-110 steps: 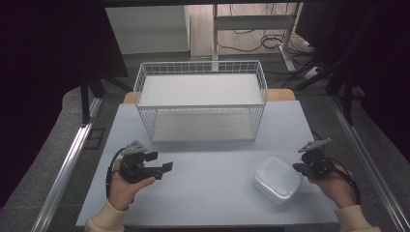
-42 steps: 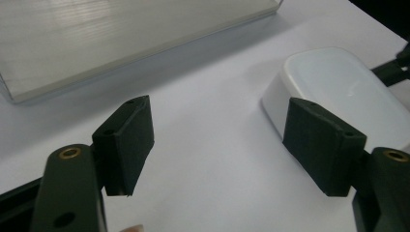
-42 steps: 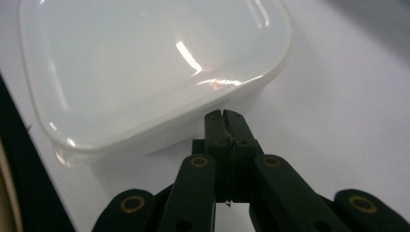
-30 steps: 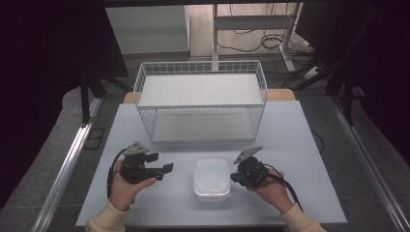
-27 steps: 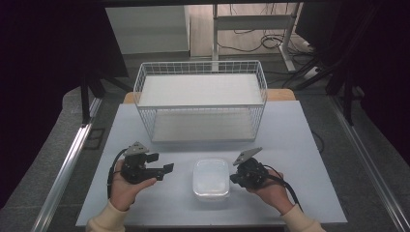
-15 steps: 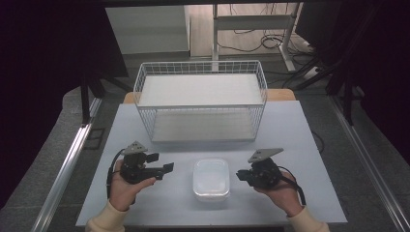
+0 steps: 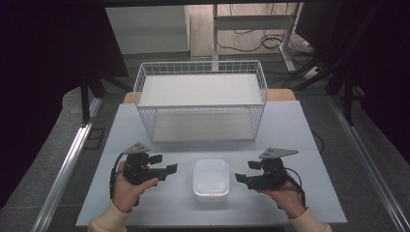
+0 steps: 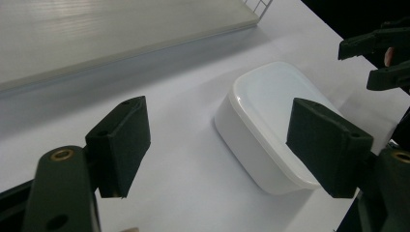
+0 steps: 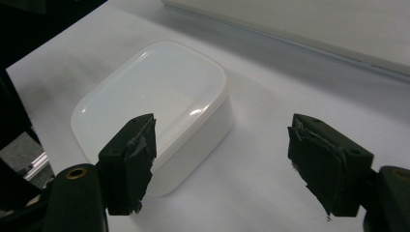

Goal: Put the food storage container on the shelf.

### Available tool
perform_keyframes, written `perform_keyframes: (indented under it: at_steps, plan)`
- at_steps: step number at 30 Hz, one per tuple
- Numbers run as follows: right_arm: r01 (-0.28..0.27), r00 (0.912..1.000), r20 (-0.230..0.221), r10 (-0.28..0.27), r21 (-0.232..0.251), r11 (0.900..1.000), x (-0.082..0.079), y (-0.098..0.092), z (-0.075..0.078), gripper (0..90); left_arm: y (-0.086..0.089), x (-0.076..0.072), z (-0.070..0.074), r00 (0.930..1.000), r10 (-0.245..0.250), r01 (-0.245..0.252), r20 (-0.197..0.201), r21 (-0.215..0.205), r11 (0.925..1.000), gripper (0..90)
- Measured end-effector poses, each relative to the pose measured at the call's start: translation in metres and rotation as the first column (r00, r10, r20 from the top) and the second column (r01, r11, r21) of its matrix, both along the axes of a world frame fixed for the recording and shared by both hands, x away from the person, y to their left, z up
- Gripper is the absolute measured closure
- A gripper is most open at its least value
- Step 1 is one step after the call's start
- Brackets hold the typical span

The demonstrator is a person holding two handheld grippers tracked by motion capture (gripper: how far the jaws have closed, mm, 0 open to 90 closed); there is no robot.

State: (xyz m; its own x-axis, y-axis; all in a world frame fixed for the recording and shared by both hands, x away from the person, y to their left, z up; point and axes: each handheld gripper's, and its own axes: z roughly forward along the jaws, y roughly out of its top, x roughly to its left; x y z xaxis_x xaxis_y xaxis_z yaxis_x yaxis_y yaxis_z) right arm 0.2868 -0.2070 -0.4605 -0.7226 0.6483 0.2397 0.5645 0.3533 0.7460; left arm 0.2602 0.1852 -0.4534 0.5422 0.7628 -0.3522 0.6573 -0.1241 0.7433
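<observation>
White plastic, a lidded container (image 7: pixel 211 179) sits on the pale table (image 7: pixel 300 130) between the two grippers, in front of the wire basket (image 7: pixel 200 104). At its right, the right gripper (image 7: pixel 243 173) has just let its jaws spread wide, nothing between them, and stands just clear of the box. At its left, the left gripper (image 7: pixel 164 163) gapes too, empty, pointing toward the container.

We see a pale blue-grey table (image 7: pixel 290 121) on a dark grey floor (image 7: pixel 58 159), with 1 metal rail (image 7: pixel 67 164) along each side. Beyond it stands a desk frame (image 7: pixel 251 24) above tangled cables (image 7: pixel 246 41), and dark panels (image 7: pixel 48 43) flank the room.
</observation>
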Motion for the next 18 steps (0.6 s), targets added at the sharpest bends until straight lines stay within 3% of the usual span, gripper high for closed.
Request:
perform_keyframes:
  at_steps: [4, 11, 18]
  plan:
    - [-0.003, 1.0000, -0.008, 0.003, -0.001, 1.000, -0.001, 0.002, -0.002, 24.0, -0.002, -0.001, 0.000, 0.9999, -0.008, 0.008, -0.009, -0.015, 0.9998, 23.0]
    - [-0.027, 0.9986, -0.044, 0.029, 0.062, 0.998, -0.004, 0.007, -0.003, 22.7, -0.010, -0.003, -0.002, 0.9989, -0.039, 0.038, -0.028, -0.037, 0.9986, 22.7]
    - [-0.011, 0.9989, -0.046, 0.014, 0.057, 0.998, -0.007, 0.012, -0.006, 22.7, -0.016, -0.006, -0.006, 0.9971, -0.060, 0.058, -0.046, -0.055, 0.9968, 22.8]
